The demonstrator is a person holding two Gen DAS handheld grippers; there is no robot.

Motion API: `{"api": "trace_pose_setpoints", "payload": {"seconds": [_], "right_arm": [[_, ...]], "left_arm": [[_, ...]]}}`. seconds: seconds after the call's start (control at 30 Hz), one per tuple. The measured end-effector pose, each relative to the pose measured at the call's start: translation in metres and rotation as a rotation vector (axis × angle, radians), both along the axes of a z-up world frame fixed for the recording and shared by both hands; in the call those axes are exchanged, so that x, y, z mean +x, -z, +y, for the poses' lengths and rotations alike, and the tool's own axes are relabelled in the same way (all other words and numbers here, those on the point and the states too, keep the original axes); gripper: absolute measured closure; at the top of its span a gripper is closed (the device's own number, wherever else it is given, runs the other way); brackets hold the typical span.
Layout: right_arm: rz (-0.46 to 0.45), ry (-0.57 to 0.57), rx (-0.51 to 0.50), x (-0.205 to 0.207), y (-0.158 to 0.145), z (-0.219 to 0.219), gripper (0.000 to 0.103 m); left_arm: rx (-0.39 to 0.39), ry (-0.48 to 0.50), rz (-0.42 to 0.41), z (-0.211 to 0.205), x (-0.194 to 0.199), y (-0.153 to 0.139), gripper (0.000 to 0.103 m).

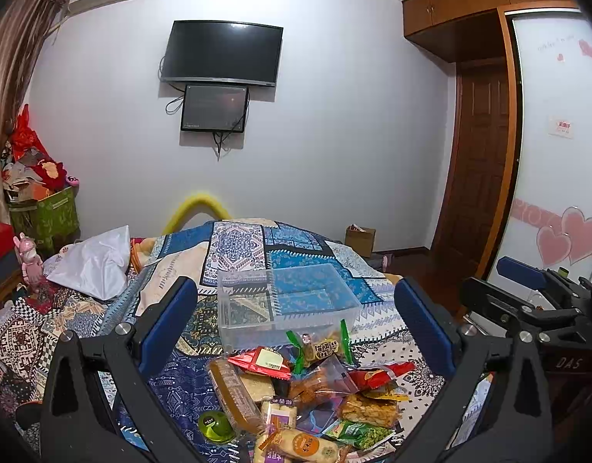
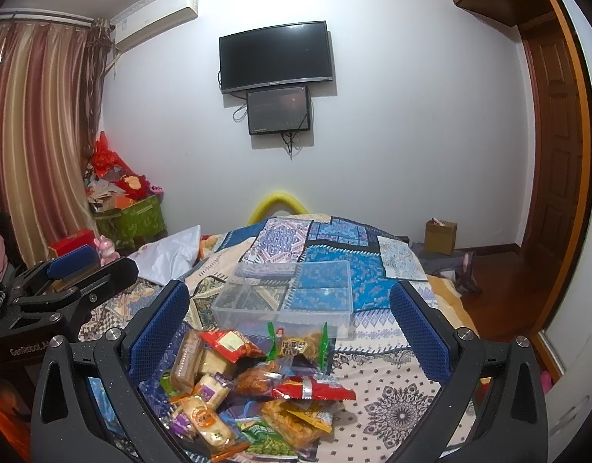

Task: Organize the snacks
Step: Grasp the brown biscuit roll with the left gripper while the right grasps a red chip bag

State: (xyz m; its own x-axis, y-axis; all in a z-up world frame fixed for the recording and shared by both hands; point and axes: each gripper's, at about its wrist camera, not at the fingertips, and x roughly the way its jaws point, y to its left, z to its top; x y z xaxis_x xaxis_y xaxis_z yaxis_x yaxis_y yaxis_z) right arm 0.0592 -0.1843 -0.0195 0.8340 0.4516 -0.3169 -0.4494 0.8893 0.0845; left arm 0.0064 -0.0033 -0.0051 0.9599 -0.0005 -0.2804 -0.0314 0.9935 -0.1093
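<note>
A heap of wrapped snacks [image 1: 303, 397] [image 2: 253, 389] lies on the patterned bedspread, close in front of both grippers. Behind it stands a clear plastic box [image 1: 284, 305] [image 2: 288, 297] with dividers and nothing inside. My left gripper [image 1: 296, 332] is open above the heap, with nothing between its blue pads. My right gripper [image 2: 292, 332] is open too, held over the heap with nothing in it. Each gripper shows at the edge of the other's view: the right gripper [image 1: 527, 293] at the right, the left gripper [image 2: 64, 270] at the left.
The bedspread [image 1: 238, 247] covers a bed that fills the middle of the room. A white bag [image 1: 91, 262] lies at its left. A green bin of clutter [image 1: 45, 216] stands by the curtain. A cardboard box [image 2: 440, 236] sits on the floor near the wooden door [image 2: 554, 154].
</note>
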Motion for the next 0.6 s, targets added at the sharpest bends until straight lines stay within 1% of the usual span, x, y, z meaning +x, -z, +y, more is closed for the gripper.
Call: {"api": "trace_pose_setpoints", "payload": {"seconds": [0.17,0.3,0.4,0.43,0.6], "right_arm": [[0.02,0.003,-0.005,0.006,0.006,-0.001,0.0],[0.051,0.011,-0.025,0.014,0.016,-0.003,0.0],[0.083,0.024,-0.054,0.022,0.027,-0.005,0.0],[0.096,0.027,-0.062,0.024,0.031,-0.006,0.0],[0.177,0.031,-0.122,0.037,0.059,-0.006,0.0]], "left_arm": [[0.0,-0.007,0.023,0.003,0.009,0.008,0.0],[0.008,-0.01,0.06,0.009,0.018,0.022,0.0],[0.015,-0.015,0.118,0.017,0.028,0.038,0.0],[0.014,-0.016,0.154,0.021,0.034,0.046,0.0],[-0.004,-0.042,0.257,0.033,0.054,0.077,0.0]]}}
